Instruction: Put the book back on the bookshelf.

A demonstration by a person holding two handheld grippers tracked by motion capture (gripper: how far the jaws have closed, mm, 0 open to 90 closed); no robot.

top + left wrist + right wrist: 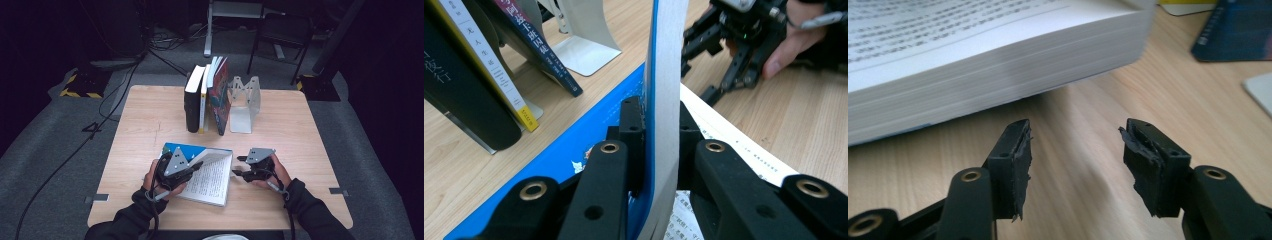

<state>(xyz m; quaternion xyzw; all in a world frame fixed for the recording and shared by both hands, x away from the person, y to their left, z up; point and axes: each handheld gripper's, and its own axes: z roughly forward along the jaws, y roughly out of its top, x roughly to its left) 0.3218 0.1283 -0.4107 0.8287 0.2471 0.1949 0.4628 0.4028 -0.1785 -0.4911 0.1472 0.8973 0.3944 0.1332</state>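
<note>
An open book (212,180) lies on the wooden table (300,130) near the front edge, with printed pages facing up. Its blue cover (664,70) stands lifted upright, and my left gripper (659,115) is shut on that cover, one pad on each side. In the high view the left gripper (196,165) sits over the book's left half. My right gripper (239,166) rests just right of the book, low over the table. Its jaws (1075,142) are open with bare wood between them, and the book's thick page block (998,75) lies just ahead.
A row of upright books (205,97) stands at the table's back middle, leaning against a pale metal bookend (245,102). In the left gripper view the right gripper (701,70) and its hand are just beyond the page. Cables and a chair are on the floor behind.
</note>
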